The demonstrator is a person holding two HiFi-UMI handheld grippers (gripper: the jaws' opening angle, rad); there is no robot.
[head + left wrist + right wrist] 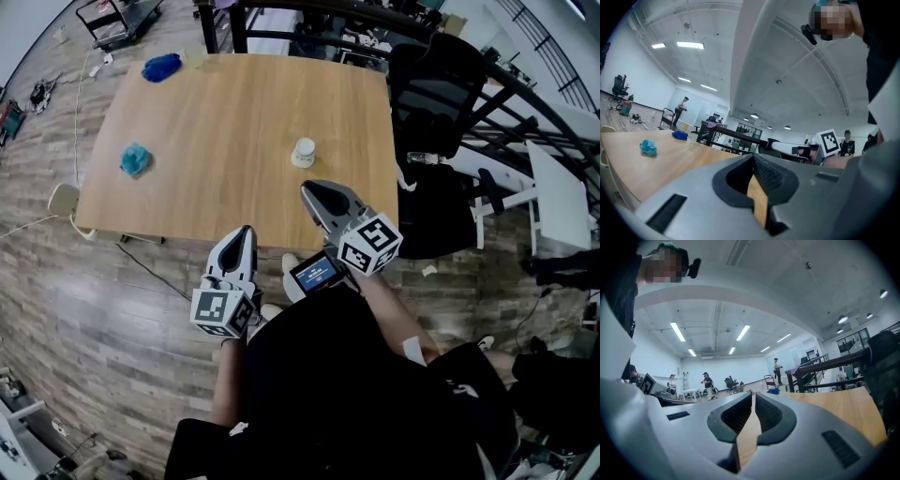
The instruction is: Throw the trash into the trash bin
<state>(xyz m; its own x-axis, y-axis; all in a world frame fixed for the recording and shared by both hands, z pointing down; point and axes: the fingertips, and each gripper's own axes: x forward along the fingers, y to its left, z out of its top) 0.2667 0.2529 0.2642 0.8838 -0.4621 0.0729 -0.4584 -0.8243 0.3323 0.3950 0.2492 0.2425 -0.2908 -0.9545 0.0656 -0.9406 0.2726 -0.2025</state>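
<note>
Left tool (246, 234) and right tool (311, 189) both have their jaws pressed together with nothing between them, at the near edge of the pale wooden bench (234, 112), the right one just short of a white paper cup (304, 152) on the bench's right half. Trash lies well apart from both: a crumpled teal wad (136, 159) near the bench's left edge and a crumpled dark blue wad (162, 67) at its far left corner. Each tool carries a cube (370, 244) with black-and-white square markers, and the small blue-lit screen (316, 272) behind the right tool shows writing too small to read.
</note>
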